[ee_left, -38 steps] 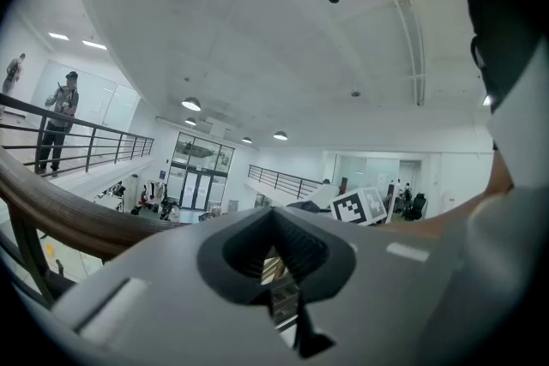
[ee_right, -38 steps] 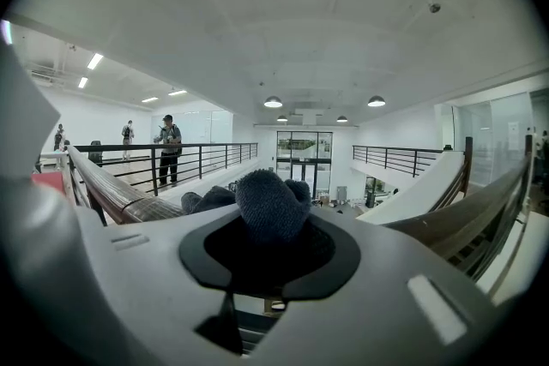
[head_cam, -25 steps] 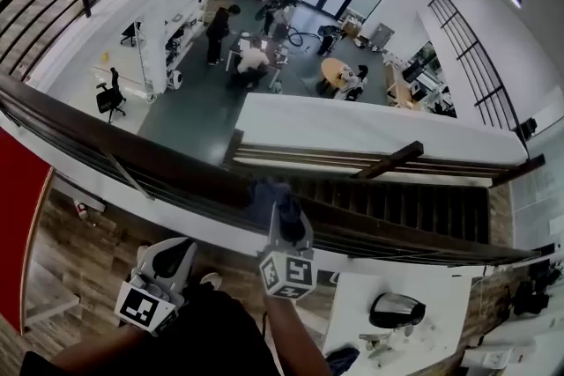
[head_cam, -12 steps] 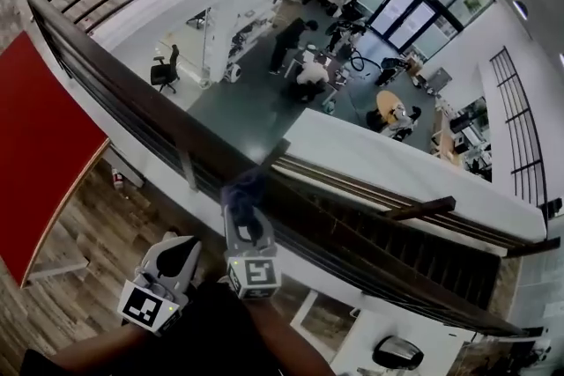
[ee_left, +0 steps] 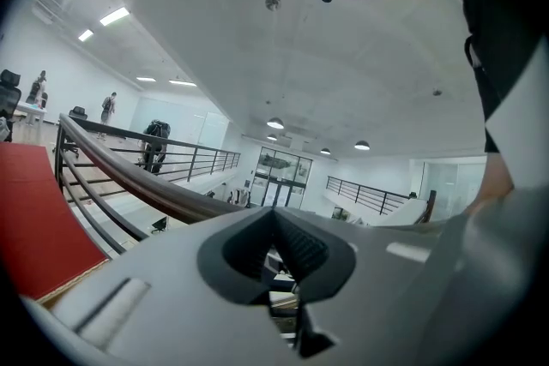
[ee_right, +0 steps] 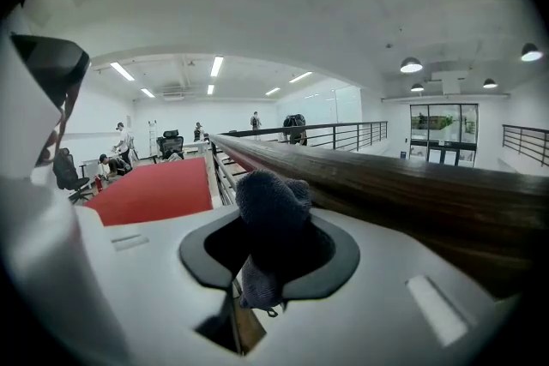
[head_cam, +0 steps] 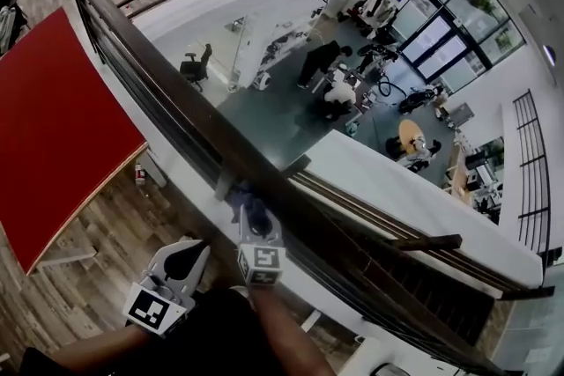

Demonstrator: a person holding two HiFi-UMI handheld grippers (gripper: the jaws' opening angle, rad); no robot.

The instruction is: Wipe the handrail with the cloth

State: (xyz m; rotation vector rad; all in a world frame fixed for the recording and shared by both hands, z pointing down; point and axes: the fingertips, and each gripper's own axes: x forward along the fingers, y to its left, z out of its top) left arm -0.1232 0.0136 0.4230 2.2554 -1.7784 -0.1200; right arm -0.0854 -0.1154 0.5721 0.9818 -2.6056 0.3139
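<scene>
Running upper-left to lower-right, the handrail (ee_right: 412, 193) touches the cloth (ee_right: 270, 219) right gripper (head_cam: 254, 223) pinches; left gripper (head_cam: 183, 255) jaws closed.

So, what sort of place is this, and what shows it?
Probably an upper gallery in an open-plan office: the dark wooden handrail edges a drop to a lower floor with desks and glass doors.

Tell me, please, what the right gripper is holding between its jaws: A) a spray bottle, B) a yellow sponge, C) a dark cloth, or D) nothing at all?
C: the right gripper view shows the right gripper shut on a dark cloth, bunched up between its jaws right beside the wooden handrail.
</scene>
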